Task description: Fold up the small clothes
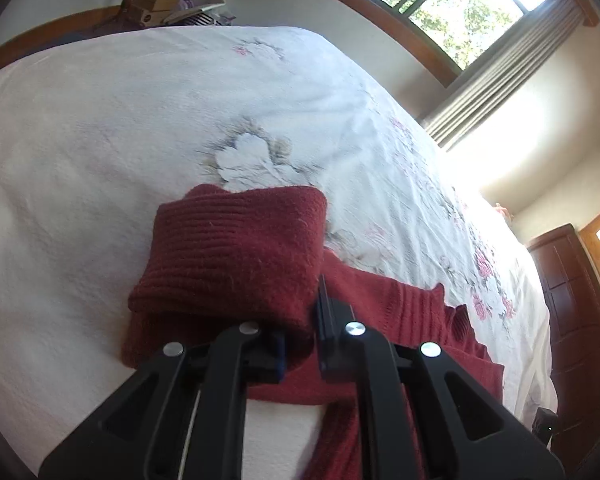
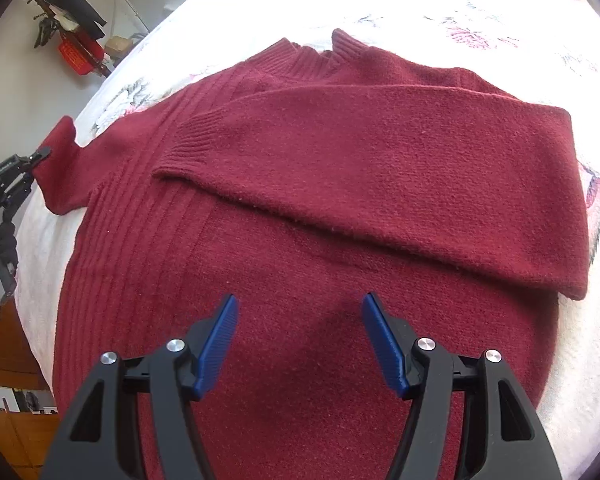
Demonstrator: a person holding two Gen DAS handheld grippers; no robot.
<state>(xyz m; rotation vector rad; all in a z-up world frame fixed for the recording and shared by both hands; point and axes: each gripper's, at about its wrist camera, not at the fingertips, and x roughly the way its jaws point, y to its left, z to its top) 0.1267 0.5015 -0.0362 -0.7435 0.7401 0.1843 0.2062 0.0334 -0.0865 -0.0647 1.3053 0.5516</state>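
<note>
red knit sweater (image 2: pixel 300 208) lay flat on the bed (image 2: pixel 540 360). left tongs (image 1: pixel 300 344) pinched its sleeve cuff (image 1: pixel 236 248), right tongs (image 2: pixel 299 344) hung wide above. soft, floppy knit, probably best grabbed by cuffs or hem.

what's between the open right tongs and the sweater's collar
In the right wrist view, the folded-over knitted sleeve of the dark red sweater lies across its body, between the open right tongs and the ribbed collar.
</note>
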